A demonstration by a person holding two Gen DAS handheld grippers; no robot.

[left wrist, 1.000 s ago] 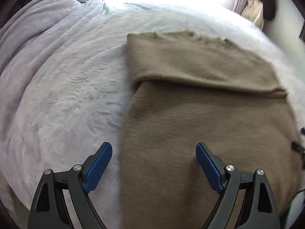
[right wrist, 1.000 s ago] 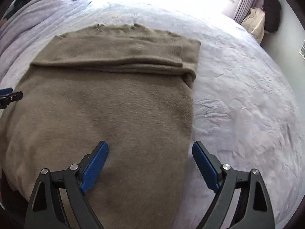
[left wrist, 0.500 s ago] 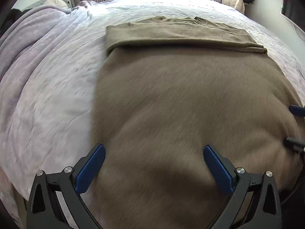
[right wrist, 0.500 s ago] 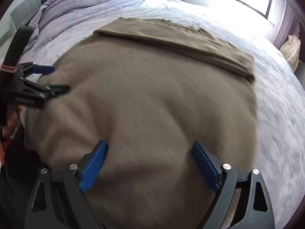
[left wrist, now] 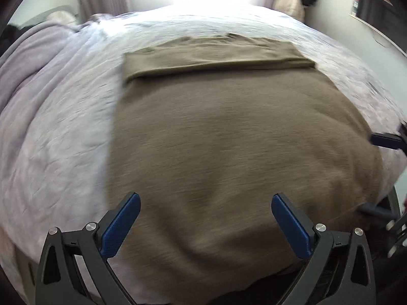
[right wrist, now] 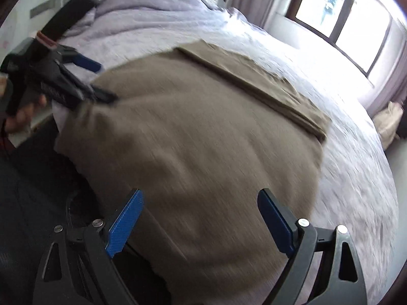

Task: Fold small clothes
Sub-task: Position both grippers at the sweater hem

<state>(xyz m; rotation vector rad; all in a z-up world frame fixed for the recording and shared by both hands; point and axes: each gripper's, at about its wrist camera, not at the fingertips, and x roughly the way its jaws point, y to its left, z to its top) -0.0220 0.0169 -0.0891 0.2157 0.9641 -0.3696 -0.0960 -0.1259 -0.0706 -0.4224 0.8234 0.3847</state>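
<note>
From the left wrist camera, your left gripper (left wrist: pixel 205 218) hung above the near part of the brown sweater (left wrist: pixel 229 137), its jaws having just spread to their widest, with nothing caught between the blue pads (left wrist: pixel 122 225). The sweater lay flat on the pale lilac bedspread (left wrist: pixel 56 132), its far end already turned over into a folded band (left wrist: pixel 216 56), its near hem drooping over the bed's edge. The tips of your right gripper (left wrist: pixel 388 139) peeked in just beside the garment's right side.

From the right wrist camera, your right gripper (right wrist: pixel 201 219) was likewise released, jaws wide and empty over the sweater's (right wrist: pixel 203 132) near right portion. Your left gripper (right wrist: pixel 84 76) sat at the garment's left edge with your hand (right wrist: pixel 23 111) behind it; whether it touched the cloth was lost in the blur.

The risk from here, as I judge it: if you clenched only the top layer, or grabbed the two near corners at uneven heights, the next fold would have skewed. Pinching bedspread (right wrist: pixel 356 172) along with the knit would have dragged the whole garment, and the overhanging hem could have slid off the bed.
</note>
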